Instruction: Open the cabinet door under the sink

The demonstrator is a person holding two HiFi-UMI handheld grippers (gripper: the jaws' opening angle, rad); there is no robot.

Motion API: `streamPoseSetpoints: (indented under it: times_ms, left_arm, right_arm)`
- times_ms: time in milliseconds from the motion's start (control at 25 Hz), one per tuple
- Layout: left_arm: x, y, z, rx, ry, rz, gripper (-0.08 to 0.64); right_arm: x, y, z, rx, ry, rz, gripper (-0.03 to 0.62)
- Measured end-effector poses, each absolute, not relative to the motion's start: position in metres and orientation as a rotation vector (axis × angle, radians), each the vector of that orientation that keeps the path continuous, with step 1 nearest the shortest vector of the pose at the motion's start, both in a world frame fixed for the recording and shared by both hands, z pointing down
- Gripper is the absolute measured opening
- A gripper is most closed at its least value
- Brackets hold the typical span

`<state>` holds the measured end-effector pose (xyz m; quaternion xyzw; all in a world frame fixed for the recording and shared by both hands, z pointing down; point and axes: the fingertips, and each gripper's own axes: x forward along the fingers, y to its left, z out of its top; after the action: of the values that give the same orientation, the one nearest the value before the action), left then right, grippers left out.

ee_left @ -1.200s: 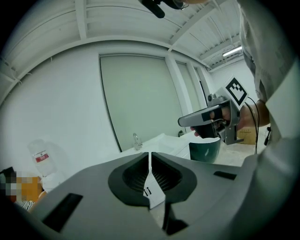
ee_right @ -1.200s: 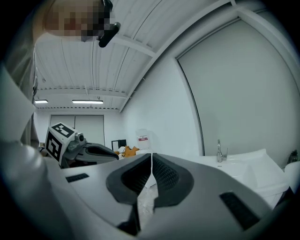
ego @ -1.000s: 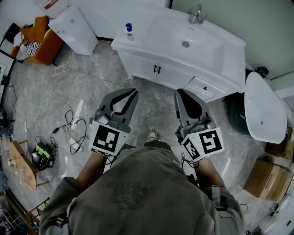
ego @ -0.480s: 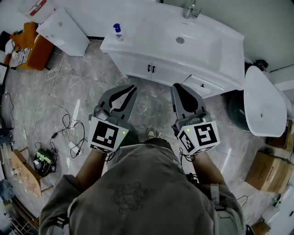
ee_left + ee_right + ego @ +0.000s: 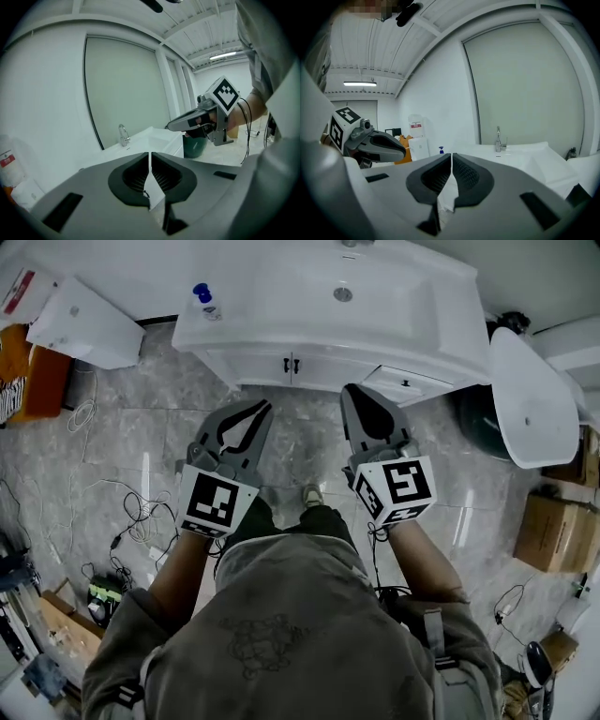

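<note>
The white sink cabinet (image 5: 323, 306) stands at the top of the head view. Its two doors (image 5: 262, 369) meet at a pair of small black handles (image 5: 292, 363). My left gripper (image 5: 264, 406) is shut and empty, its tips a short way in front of the handles and slightly left. My right gripper (image 5: 349, 390) is also shut and empty, just right of the handles, near the cabinet front. Neither touches the cabinet. The left gripper view shows closed jaws (image 5: 150, 159) with the basin and faucet (image 5: 123, 135) beyond. The right gripper (image 5: 451, 159) has its jaws together too.
A blue-capped bottle (image 5: 202, 298) stands on the counter's left end. A drawer with a black knob (image 5: 405, 383) is right of the doors. A toilet (image 5: 525, 399) and a dark green bin (image 5: 473, 418) stand at the right. Cables (image 5: 141, 512) lie on the floor at the left.
Both grippers have moved forward and lower toward the cabinet front, and the cabinet now fills more of the top of the head view. Both stay shut.
</note>
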<state>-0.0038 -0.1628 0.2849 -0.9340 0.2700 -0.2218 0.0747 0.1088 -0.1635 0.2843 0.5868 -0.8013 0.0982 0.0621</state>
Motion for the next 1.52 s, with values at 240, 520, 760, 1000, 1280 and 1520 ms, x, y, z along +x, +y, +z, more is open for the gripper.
streamPoseSetpoints:
  times_ms: [240, 520, 760, 1000, 1280, 1520]
  left_arm:
    - [-0.021, -0.194, 0.312, -2.861, 0.741, -0.669, 0.031]
    - [-0.036, -0.226, 0.356, -2.849, 0.709, -0.733, 0.031]
    - [-0.029, -0.246, 0.397, -2.888, 0.709, -0.742, 0.031]
    - [-0.023, -0.265, 0.442, -2.897, 0.697, -0.776, 0.031]
    - [-0.021, -0.293, 0.484, -2.92, 0.76, -0.779, 0.031]
    - [-0.02, -0.311, 0.521, -2.922, 0.806, -0.776, 0.031]
  right_arm:
    - [0.079, -0.186, 0.327, 1.829, -2.331, 0.367, 0.032]
    - [0.058, -0.222, 0.384, 1.823, -2.275, 0.423, 0.033]
    - [0.069, -0.259, 0.438, 1.882, -2.204, 0.494, 0.058]
    - [0.074, -0.291, 0.512, 1.894, -2.099, 0.591, 0.119]
    - [0.074, -0.317, 0.594, 1.87, -2.003, 0.645, 0.121]
    - [0.079, -0.337, 0.659, 1.83, -1.941, 0.682, 0.128]
